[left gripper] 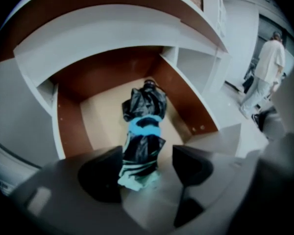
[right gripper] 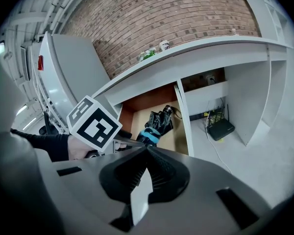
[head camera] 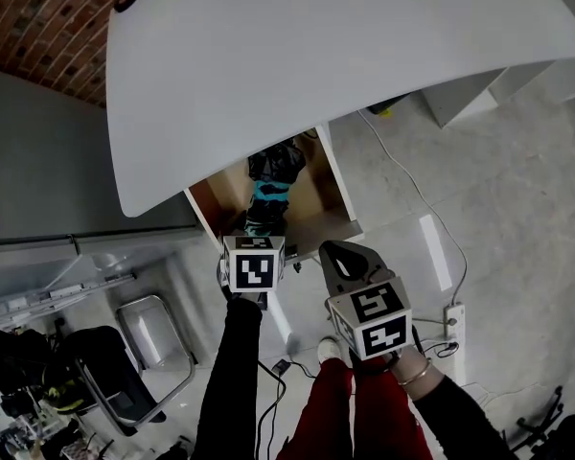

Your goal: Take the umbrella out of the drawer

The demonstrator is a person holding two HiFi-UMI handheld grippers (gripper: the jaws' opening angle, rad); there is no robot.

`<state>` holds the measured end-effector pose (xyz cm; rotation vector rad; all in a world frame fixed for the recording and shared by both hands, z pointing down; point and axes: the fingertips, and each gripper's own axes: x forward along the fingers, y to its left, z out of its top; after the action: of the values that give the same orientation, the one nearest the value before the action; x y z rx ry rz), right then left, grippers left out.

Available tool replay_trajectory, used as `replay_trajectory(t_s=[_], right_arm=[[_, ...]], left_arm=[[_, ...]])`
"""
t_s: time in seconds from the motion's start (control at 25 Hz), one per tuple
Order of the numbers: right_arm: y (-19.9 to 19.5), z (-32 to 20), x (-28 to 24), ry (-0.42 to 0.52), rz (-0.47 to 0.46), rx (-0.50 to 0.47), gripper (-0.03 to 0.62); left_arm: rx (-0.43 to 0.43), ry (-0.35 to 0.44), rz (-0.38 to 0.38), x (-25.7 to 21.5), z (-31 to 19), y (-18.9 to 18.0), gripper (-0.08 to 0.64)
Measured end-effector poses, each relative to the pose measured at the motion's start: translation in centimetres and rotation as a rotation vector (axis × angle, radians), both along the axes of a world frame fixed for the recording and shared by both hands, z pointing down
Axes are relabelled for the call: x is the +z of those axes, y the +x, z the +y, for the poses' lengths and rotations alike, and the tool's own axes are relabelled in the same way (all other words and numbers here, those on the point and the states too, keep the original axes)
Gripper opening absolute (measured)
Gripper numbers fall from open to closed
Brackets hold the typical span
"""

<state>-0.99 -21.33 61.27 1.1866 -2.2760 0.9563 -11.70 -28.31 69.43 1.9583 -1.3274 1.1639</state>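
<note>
Head view: camera overhead, facing steeply down past the white desk top (head camera: 316, 56) onto the open drawer (head camera: 324, 199). Left gripper view: camera rides on the left gripper (left gripper: 147, 156), aimed down into the drawer at close range, with the umbrella (left gripper: 144, 124) on its centre line. Right gripper view: camera on the right gripper (right gripper: 147, 153), set further back, facing the desk front and brick wall (right gripper: 176, 18). All three views share drawer and umbrella. The right gripper view also takes in the left gripper.
</note>
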Motion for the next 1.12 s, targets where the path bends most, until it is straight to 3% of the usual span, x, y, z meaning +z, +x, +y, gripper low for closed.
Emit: replay_trajectory(t_s=[0.36, 0.6, 0.84, 1.12], right_arm=[[-0.8, 0.0, 0.7, -0.030, -0.027, -0.008, 0.002], [-0.4, -1.1, 1.1, -0.013, -0.036, 0.003, 0.002], [-0.2, -1.3, 1.3, -0.025, -0.045, -0.003, 0.002], [-0.5, -1.5, 1.2, -0.028, -0.049, -0.019, 0.002]], left_arm=[[0.031, -0.054, -0.029, 1.8, -1.8, 0.9, 0.344], [0.068, -0.153, -0.046, 3.0, -2.1, 1.5, 0.344], [0.054, -0.183, -0.050, 3.2, -2.5, 1.4, 0.342], [0.075, -0.191, -0.120, 4.9, -3.6, 0.9, 0.342]])
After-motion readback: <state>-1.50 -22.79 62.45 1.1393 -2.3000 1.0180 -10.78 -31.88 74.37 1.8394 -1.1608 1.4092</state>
